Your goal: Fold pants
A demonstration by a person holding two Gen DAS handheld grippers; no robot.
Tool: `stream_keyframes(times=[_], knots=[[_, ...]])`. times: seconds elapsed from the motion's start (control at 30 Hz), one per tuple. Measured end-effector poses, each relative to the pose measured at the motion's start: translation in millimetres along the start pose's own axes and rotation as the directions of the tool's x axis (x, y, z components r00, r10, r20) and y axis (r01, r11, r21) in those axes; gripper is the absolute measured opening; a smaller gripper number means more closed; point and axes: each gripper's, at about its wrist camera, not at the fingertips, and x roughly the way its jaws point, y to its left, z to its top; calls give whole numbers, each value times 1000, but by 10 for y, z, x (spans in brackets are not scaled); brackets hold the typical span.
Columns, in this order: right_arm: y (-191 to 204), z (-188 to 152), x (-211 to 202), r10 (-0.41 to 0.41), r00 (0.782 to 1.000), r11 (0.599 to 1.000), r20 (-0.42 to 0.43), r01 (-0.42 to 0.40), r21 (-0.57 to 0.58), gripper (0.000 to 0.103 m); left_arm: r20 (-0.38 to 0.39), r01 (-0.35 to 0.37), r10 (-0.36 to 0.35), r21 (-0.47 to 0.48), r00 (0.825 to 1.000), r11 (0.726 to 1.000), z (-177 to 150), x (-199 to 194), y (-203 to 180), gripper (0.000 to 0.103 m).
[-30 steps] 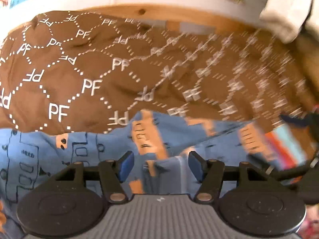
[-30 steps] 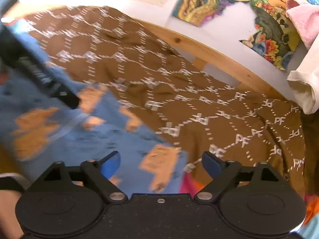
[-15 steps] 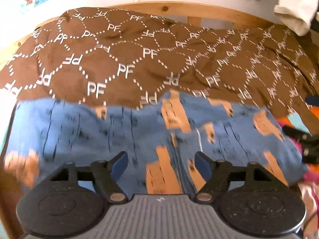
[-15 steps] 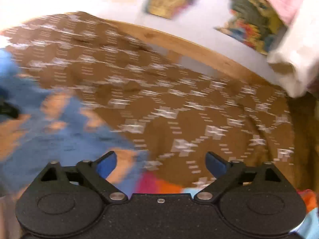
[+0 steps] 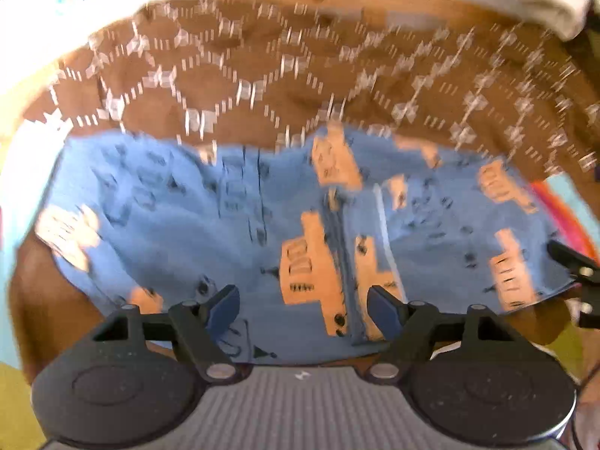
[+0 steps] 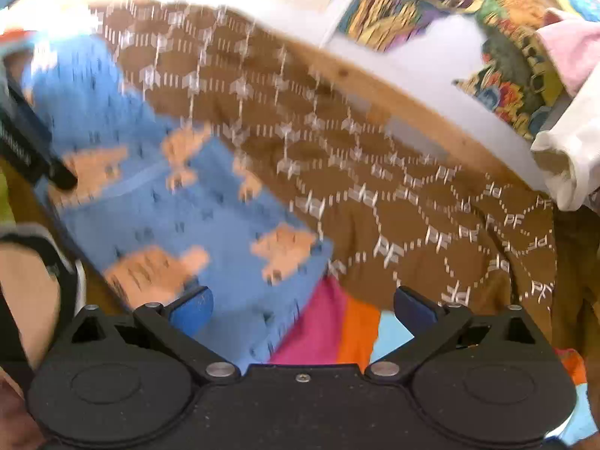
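Note:
Blue pants (image 5: pixel 232 225) with orange vehicle prints lie spread flat on a brown blanket (image 5: pixel 262 75) with a white "PF" pattern. My left gripper (image 5: pixel 303 309) is open and empty, just above the pants' near edge. My right gripper (image 6: pixel 303 305) is open and empty over the pants' right corner (image 6: pixel 225 225). The right gripper's tip shows at the right edge of the left wrist view (image 5: pixel 573 262). Both views are motion-blurred.
A wooden bed frame (image 6: pixel 412 105) runs behind the blanket, with posters (image 6: pixel 431 0) on the wall. A white cloth (image 6: pixel 573 157) hangs at the right. A pink, orange and light blue cloth (image 6: pixel 337 330) lies under the pants' right corner.
Both grippers have pulled back from the pants. More of the spread pants now shows in each view. The jaws stay open.

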Motion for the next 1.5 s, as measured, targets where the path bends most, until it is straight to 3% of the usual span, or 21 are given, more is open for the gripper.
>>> stream_keyframes(times=[0.1,0.37,0.5,0.63,0.8,0.93,0.97,1.07,1.27,1.5], knots=[[36,33,0,28,998,999,53,-29,18,102,68,8,-7,-11,998,1000,-37,-235,171,80],[207,51,64,122,989,992,88,-124,15,102,183,-163,206,-225,961,961,-29,-594,1029,83],[284,114,36,134,984,991,115,-130,-38,102,116,-146,180,-251,977,957,84,-421,1339,78],[327,357,186,100,987,992,126,-89,-90,102,130,-92,132,-276,983,957,127,-336,1462,72],[501,783,786,110,992,992,62,-105,-70,102,107,-133,177,-333,978,934,95,-254,1458,60],[828,908,1324,163,984,977,-66,-170,-125,102,91,-160,206,-361,974,919,106,-238,1418,59],[883,903,1372,162,985,976,-60,-169,-140,102,84,-169,211,-356,974,919,128,-224,1408,59],[840,945,1316,162,986,978,-34,-165,-127,102,73,-179,218,-354,973,918,156,-205,1395,59],[665,817,781,151,988,982,20,-148,-115,102,66,-194,226,-324,972,926,186,-173,1353,59],[853,541,442,171,985,983,-15,-171,-67,102,75,-187,220,-311,973,932,187,-188,1265,77]])
